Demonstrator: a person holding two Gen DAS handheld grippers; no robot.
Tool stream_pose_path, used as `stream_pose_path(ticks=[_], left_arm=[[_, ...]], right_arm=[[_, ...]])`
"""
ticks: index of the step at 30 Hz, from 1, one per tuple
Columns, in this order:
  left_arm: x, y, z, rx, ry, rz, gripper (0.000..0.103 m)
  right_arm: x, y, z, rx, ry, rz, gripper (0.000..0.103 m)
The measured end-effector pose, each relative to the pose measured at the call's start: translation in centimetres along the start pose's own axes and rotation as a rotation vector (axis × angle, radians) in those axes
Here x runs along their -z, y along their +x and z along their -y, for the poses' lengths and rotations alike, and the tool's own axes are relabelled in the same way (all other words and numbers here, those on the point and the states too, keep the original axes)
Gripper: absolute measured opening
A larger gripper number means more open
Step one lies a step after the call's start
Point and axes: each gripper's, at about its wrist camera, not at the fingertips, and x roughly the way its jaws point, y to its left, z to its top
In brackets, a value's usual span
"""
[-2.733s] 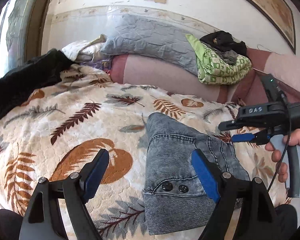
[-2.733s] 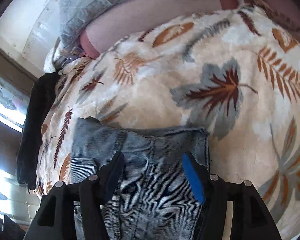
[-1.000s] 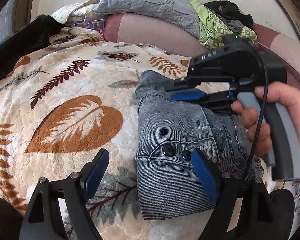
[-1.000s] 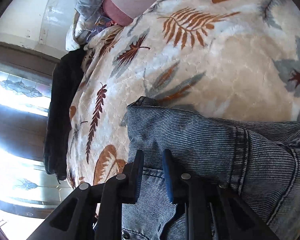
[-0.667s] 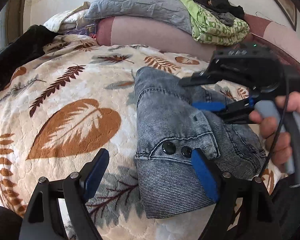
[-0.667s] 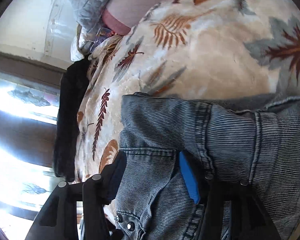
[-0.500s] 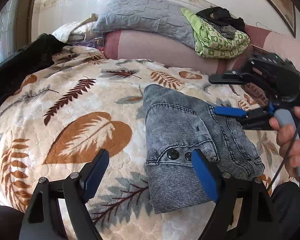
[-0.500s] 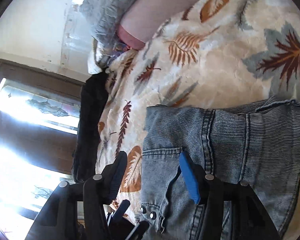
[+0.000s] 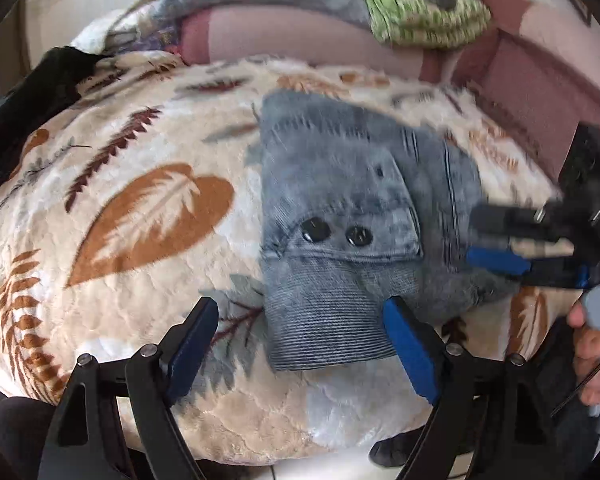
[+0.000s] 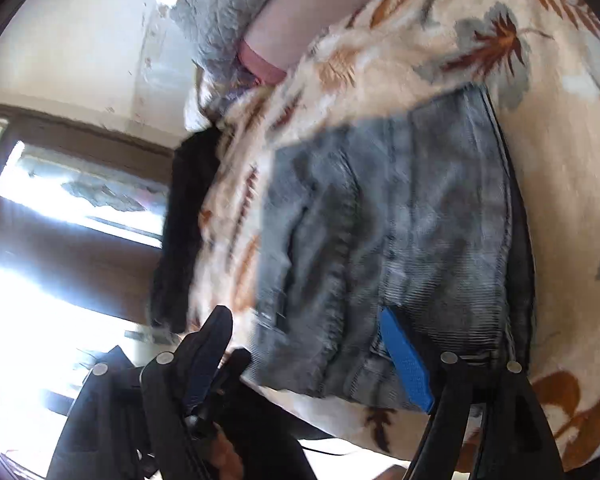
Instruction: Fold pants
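Jeans (image 9: 340, 216) sit folded mid-blanket (image 9: 140, 208), at twelve o'clock from my left claw (image 9: 300, 344), spread and empty. Right claw (image 10: 312, 356) spread too, holding nothing. Denim looks heavy, stiff, grippy; I'd pinch the thick near hem at six o'clock.

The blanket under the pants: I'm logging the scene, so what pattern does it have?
The blanket is cream with brown, rust and grey leaf prints, clearest in the left wrist view.
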Motion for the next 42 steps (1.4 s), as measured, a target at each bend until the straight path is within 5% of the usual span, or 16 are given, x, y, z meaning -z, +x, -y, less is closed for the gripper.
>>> stream_pose_path(ticks=[6, 9, 13, 17, 19, 26, 29, 31, 32, 33, 36, 39, 42], left_arm=[[-0.2, -3.1, 0.1, -0.007, -0.052, 0.125, 0.086], [-0.8, -2.2, -0.1, -0.015, -0.063, 0.091, 0.086], [-1.0, -1.0, 0.1, -0.003, -0.060, 0.081, 0.086], [-0.9, 0.1, 0.7, -0.002, -0.021, 0.064, 0.086], [-1.1, -0.3, 0.6, 0.006, -0.014, 0.062, 0.086], [-3.3, -1.7, 0.3, 0.017, -0.050, 0.154, 0.086], [-3.9, 1.1, 0.6, 0.021, -0.051, 0.048, 0.086], [-3.7, 1.9, 0.6, 0.046, -0.064, 0.042, 0.088], [-3.7, 1.9, 0.6, 0.047, -0.065, 0.038, 0.089], [-3.7, 1.7, 0.6, 0.041, -0.066, 0.036, 0.089], [-3.4, 0.1, 0.9, 0.032, -0.065, 0.091, 0.088], [-2.8, -0.2, 1.7, 0.030, -0.027, 0.098, 0.088], [-2.1, 1.1, 2.4, -0.018, 0.013, 0.073, 0.088]], right_arm=[[-1.7, -3.4, -1.6, -0.018, -0.024, 0.061, 0.078], [-4.4, -3.6, -2.2, -0.035, -0.022, 0.074, 0.078], [-9.0, -0.9, -1.1, -0.136, 0.051, 0.031, 0.078], [-11.5, 3.5, 4.4, -0.217, 0.238, -0.024, 0.077], [-11.2, 3.4, 5.6, -0.307, 0.301, 0.006, 0.077], [-12.3, 1.2, 0.6, -0.337, 0.161, -0.028, 0.079], [-13.6, 2.6, 1.4, -0.227, 0.153, -0.025, 0.080], [-13.7, 3.9, 4.8, -0.256, 0.285, -0.031, 0.068], [-13.8, 3.4, 5.4, -0.247, 0.315, -0.005, 0.054], [-13.8, 2.8, 5.1, -0.236, 0.305, 0.010, 0.053], [-12.9, 1.4, 1.6, -0.234, 0.194, 0.004, 0.072], [-11.1, 2.5, -1.9, -0.347, 0.123, -0.106, 0.073], [-9.1, 5.8, -3.1, -0.313, 0.062, -0.213, 0.074]])
